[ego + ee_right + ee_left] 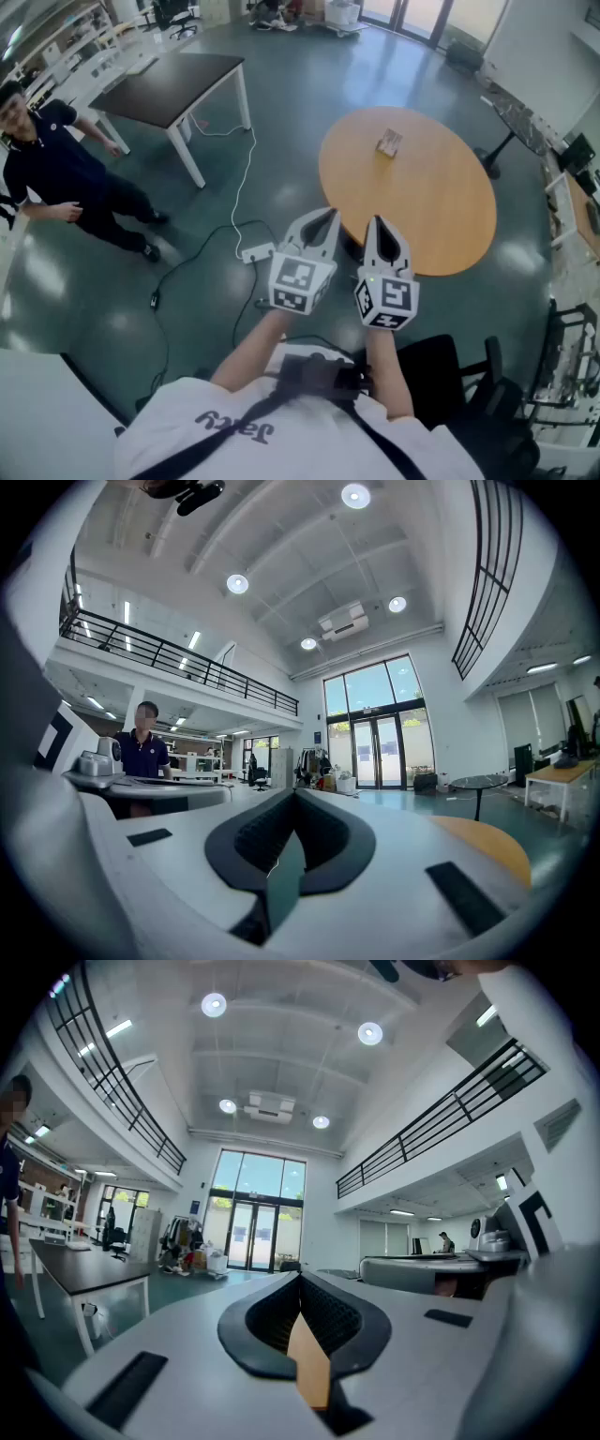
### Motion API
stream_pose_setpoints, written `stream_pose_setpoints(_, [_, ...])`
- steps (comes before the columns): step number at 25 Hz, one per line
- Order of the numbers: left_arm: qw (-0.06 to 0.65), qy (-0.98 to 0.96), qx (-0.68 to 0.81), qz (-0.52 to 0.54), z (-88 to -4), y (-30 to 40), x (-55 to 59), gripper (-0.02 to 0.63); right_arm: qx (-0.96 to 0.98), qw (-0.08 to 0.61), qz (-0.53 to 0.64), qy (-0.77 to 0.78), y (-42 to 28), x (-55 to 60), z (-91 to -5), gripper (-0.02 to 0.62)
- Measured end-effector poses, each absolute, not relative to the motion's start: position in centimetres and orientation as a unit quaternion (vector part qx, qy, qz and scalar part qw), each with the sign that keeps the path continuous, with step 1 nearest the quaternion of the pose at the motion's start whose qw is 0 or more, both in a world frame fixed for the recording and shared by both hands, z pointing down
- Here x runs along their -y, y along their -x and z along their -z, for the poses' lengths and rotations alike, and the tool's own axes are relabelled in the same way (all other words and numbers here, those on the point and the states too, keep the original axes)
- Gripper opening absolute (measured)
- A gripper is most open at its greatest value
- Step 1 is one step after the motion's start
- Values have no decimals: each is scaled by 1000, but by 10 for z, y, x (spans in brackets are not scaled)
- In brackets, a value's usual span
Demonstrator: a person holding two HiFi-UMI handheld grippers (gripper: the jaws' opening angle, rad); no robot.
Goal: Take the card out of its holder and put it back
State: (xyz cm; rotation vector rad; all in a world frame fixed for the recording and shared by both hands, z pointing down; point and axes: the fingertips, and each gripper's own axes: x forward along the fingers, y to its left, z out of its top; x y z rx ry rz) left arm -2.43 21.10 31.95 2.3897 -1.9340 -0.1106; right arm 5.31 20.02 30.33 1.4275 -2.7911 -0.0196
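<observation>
The left gripper [325, 218] and right gripper [377, 225] are held level and side by side, each with its jaws pressed together on nothing. The card holder [389, 142] stands well apart from them on the far part of the round orange table [427, 202], too small here to tell card from holder. The step in hand appears to be the approach: it would go best to step up to the table and spread both jaws before reaching in, one gripper steadying the holder while the other draws the card straight out.

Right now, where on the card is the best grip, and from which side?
Probably the card by its upper edge, from above: it seems to stand upright in its holder on the round table, leaving only the top free. It is too small here to be sure.
</observation>
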Motion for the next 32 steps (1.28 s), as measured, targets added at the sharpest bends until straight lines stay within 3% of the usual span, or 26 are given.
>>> stream_pose_setpoints(32, [55, -801, 595, 25, -343, 95, -219, 11, 865, -3, -41, -500, 4, -206, -337, 18])
